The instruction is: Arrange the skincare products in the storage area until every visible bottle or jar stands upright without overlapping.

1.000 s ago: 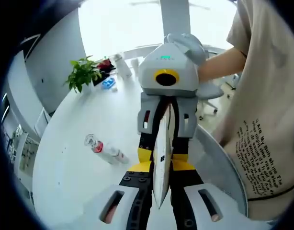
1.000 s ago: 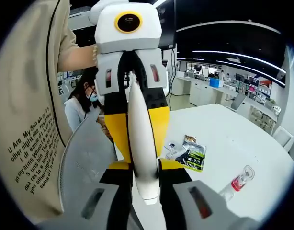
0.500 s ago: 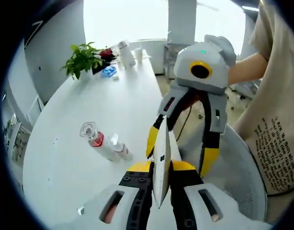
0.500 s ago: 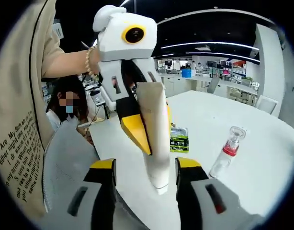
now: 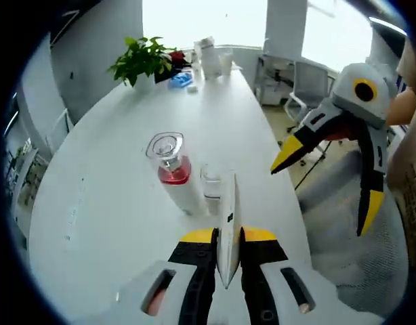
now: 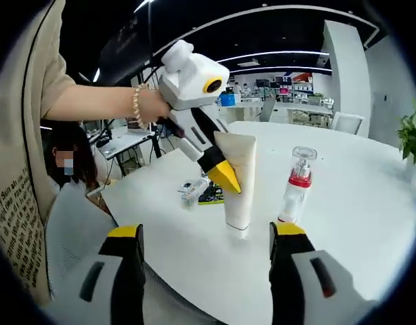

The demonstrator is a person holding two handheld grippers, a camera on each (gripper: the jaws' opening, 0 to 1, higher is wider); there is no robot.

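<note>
A white squeeze tube stands cap-down on the white table, and my left gripper is shut on its upper part. In the left gripper view the tube shows edge-on between my left gripper's closed jaws. Just beside it stands an upright clear bottle with a red band, and a small clear bottle is next to that. My right gripper hangs open in front of the tube with nothing in it; it also shows at the right, off the table's edge.
A small tube and a green sachet lie behind the white tube. A potted plant and several containers stand at the table's far end. A grey mesh chair and a person in a beige shirt are close at the near edge.
My right gripper has opened, let go of the white tube and drawn back. My left gripper has carried the tube down onto the table beside the red-banded bottle.
</note>
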